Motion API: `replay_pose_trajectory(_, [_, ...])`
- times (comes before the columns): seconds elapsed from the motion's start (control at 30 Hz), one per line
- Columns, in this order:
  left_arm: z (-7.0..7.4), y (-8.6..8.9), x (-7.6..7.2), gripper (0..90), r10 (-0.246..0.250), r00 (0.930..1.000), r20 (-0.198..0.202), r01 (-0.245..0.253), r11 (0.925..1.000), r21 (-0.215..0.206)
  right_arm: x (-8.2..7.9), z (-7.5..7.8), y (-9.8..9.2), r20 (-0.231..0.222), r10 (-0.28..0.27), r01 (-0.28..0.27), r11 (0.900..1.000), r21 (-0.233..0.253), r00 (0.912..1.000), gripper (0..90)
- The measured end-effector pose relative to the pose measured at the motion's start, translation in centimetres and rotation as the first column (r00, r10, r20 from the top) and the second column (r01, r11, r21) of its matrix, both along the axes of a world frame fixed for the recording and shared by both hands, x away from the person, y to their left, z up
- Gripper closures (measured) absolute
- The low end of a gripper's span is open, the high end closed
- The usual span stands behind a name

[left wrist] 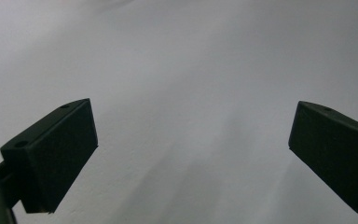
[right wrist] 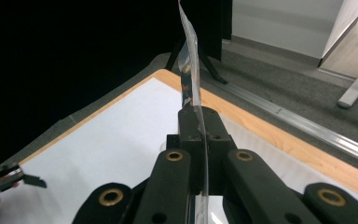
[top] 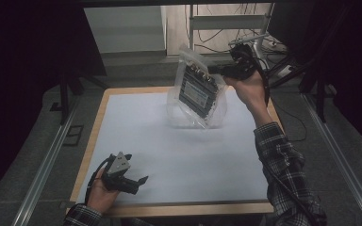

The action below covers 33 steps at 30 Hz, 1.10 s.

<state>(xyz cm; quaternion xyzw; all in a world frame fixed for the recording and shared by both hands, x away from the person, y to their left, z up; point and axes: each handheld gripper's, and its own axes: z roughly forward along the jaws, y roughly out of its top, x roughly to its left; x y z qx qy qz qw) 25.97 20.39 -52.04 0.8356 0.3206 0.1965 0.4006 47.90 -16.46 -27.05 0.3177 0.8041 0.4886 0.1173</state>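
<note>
The right tool (top: 221, 69) pinched the clear bag's (top: 195, 89) top edge, lifting it and its dark device above the desk (top: 136, 136). The left tool (top: 139, 181) rested agape, probably due to steady the bag next.

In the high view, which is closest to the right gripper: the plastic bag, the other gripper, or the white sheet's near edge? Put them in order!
From the right gripper:
1. Plastic bag, pinched in it, hanging over the table's far side.
2. White sheet, its near edge at the table's front.
3. Left gripper, at the near left corner. These last two are nearly level.
</note>
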Motion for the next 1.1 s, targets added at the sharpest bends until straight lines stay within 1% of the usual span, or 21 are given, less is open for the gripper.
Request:
replay_pose_trajectory(0.1, [0.0, -0.1, 0.0, 0.8, -0.002, 1.0000, -0.001, 0.002, 1.0000, -0.001, 0.6, 0.1, 0.2, 0.015, 0.000, 0.000, 1.000, -0.001, 0.9999, 89.1])
replay_pose_trajectory(0.2, [0.0, -0.1, -0.1, 0.8, -0.001, 1.0000, 0.003, 0.001, 1.0000, 0.000, 1.4, 0.3, 0.3, 0.022, -0.007, 0.007, 1.000, -0.001, 0.9997, 89.1])
replay_pose_trajectory(0.33, [0.0, -0.1, -0.1, 0.8, -0.001, 1.0000, 0.004, 0.001, 1.0000, -0.006, 2.0, 0.5, 0.4, 0.028, -0.013, 0.013, 1.000, 0.006, 0.9995, 89.1])
replay_pose_trajectory(0.4, [0.0, -0.1, -0.1, 0.8, -0.001, 1.0000, 0.006, 0.001, 1.0000, -0.004, 2.6, 0.6, 0.6, 0.034, -0.020, 0.020, 1.000, -0.003, 0.9992, 89.1])
replay_pose_trajectory(0.57, [0.0, -0.1, -0.1, 0.8, -0.001, 1.0000, 0.005, 0.001, 1.0000, -0.004, 3.3, 0.5, 0.9, 0.036, -0.028, 0.028, 1.000, -0.013, 0.9990, 89.1])
replay_pose_trajectory(0.6, [0.0, -0.1, -0.1, 0.8, -0.001, 1.0000, 0.005, 0.001, 1.0000, -0.006, 3.7, 0.3, 1.0, 0.042, -0.031, 0.032, 0.999, -0.015, 0.9986, 89.0])
replay_pose_trajectory(0.67, [0.0, -0.1, -0.1, 0.8, -0.002, 1.0000, 0.005, 0.002, 1.0000, -0.005, 3.9, 0.3, 1.0, 0.041, -0.034, 0.035, 0.999, -0.015, 0.9986, 89.1])
replay_pose_trajectory(0.7, [0.0, -0.1, -0.1, 0.8, -0.002, 1.0000, 0.005, 0.002, 1.0000, -0.005, 4.2, 0.1, 1.1, 0.046, -0.040, 0.041, 0.999, -0.019, 0.9981, 89.1])
replay_pose_trajectory(0.83, [0.0, -0.1, -0.1, 0.8, -0.004, 1.0000, 0.005, 0.004, 1.0000, -0.004, 4.8, -0.2, 1.3, 0.046, -0.043, 0.044, 0.999, -0.019, 0.9980, 89.1])
replay_pose_trajectory(1.0, [0.0, -0.1, -0.1, 0.8, -0.005, 1.0000, 0.006, 0.005, 1.0000, -0.003, 5.6, -0.9, 1.8, 0.051, -0.050, 0.051, 0.998, -0.032, 0.9974, 89.1])
replay_pose_trajectory(1.07, [0.0, -0.1, -0.1, 0.8, -0.007, 1.0000, 0.005, 0.007, 1.0000, 0.001, 6.0, -1.5, 2.2, 0.053, -0.051, 0.053, 0.998, -0.035, 0.9973, 89.1])
replay_pose_trajectory(1.1, [0.0, -0.1, -0.1, 0.8, -0.007, 1.0000, 0.005, 0.007, 1.0000, 0.001, 6.0, -1.5, 2.2, 0.053, -0.051, 0.053, 0.998, -0.035, 0.9973, 89.1])
